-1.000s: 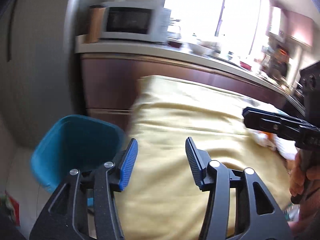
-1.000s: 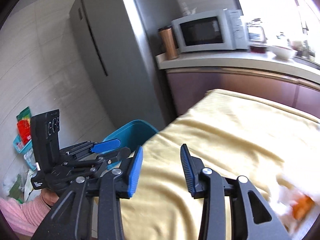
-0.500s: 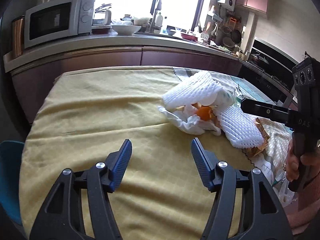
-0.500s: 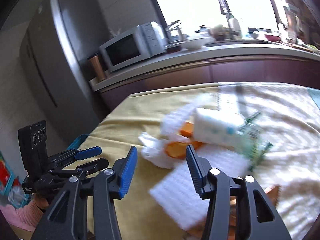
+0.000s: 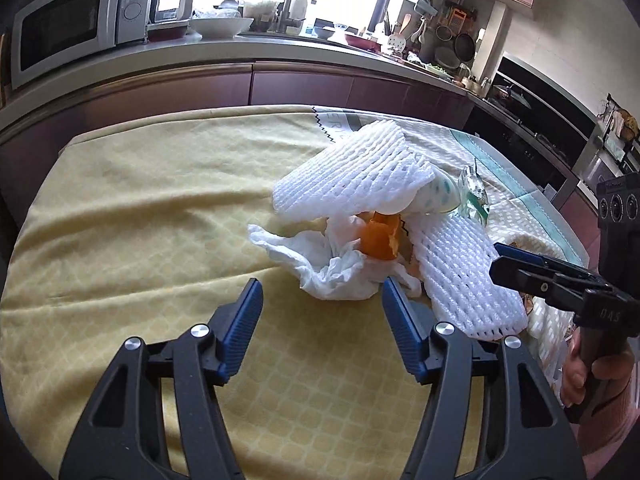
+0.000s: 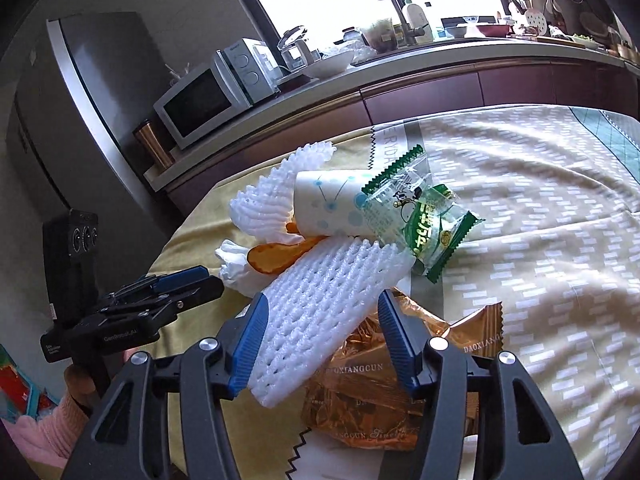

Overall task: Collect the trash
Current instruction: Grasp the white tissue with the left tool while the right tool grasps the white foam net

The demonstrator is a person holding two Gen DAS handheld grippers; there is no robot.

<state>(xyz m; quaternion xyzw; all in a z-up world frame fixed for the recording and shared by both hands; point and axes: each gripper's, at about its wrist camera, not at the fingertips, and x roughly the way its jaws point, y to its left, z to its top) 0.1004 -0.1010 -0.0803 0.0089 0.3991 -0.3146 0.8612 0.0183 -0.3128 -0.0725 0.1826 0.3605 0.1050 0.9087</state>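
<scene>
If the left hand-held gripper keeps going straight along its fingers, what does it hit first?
Most likely the crumpled white tissue, just ahead of the open left hand-held gripper. The orange peel lies right behind it. Depth is approximate.

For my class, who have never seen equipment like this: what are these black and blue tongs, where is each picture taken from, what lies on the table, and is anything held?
A person holds one pair of hand-held tongs in each hand; there is no robot. Each picture comes from a camera on one pair, looking along its fingers. The left tongs are open above the yellow tablecloth, just short of a crumpled tissue. The right tongs are open around a white foam net, not squeezing it. Both have just been opening. The rubbish pile also holds orange peel, a paper cup, a green wrapper and a brown wrapper. Nothing is held.
</scene>
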